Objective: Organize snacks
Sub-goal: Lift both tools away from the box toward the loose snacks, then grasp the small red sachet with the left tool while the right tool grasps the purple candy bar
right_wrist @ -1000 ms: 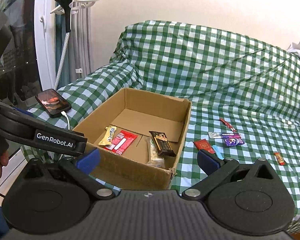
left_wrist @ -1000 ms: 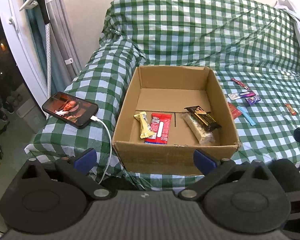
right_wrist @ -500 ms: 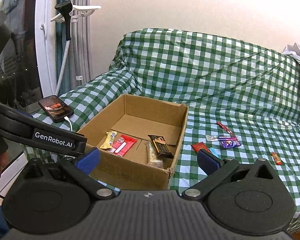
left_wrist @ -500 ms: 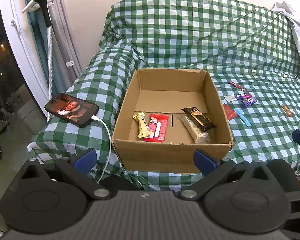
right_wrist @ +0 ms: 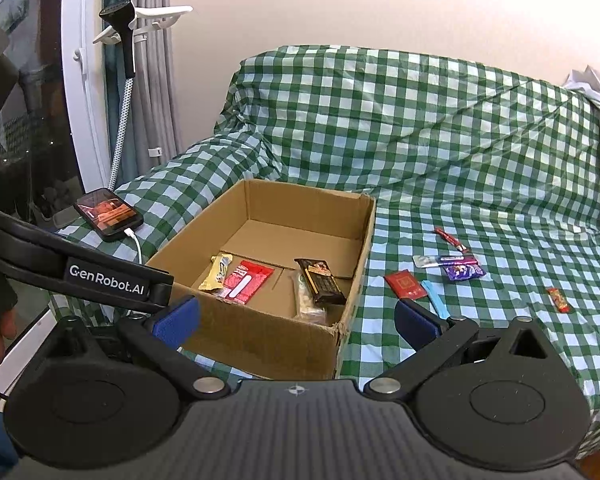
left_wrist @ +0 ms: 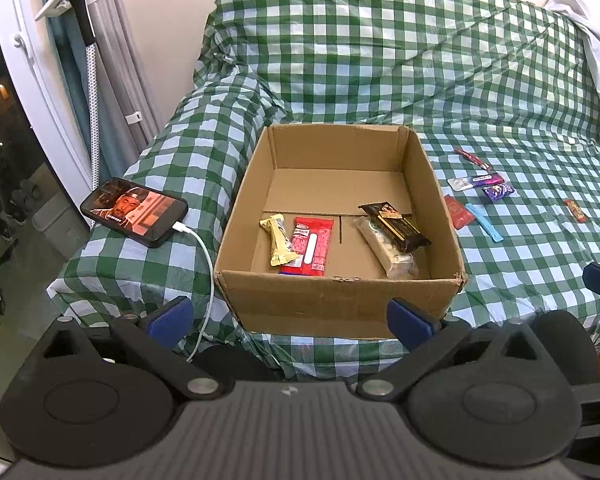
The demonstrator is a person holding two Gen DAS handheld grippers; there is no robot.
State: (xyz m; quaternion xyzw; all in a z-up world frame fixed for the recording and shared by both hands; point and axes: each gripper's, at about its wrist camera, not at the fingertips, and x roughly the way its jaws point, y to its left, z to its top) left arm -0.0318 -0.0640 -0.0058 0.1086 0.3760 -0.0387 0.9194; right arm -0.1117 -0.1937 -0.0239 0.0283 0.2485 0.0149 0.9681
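Note:
An open cardboard box (left_wrist: pixel 340 300) (right_wrist: pixel 260 336) sits on the green checked bed. Inside lie a yellow bar (left_wrist: pixel 278 244), a red packet (left_wrist: pixel 310 246), a dark brown bar (left_wrist: pixel 396 226) and a clear pale snack pack (left_wrist: pixel 392 254). Several loose snacks lie on the bed right of the box: a red packet (right_wrist: pixel 405 284), a blue stick (right_wrist: pixel 436 300), a purple packet (right_wrist: pixel 464 271), a small red bar (right_wrist: pixel 559 300). My left gripper (left_wrist: pixel 288 316) is open and empty before the box. My right gripper (right_wrist: pixel 296 316) is open and empty, near the box's front right corner.
A phone (left_wrist: pixel 134 212) on a white charging cable (left_wrist: pixel 206 280) lies on the bed left of the box. A garment steamer (right_wrist: pixel 126 40), curtains and a window stand at the left. The left gripper's arm (right_wrist: pixel 80 276) crosses the right wrist view.
Both grippers have pulled back and risen slightly, so the box and bed look smaller and farther. Nothing was picked up or released.

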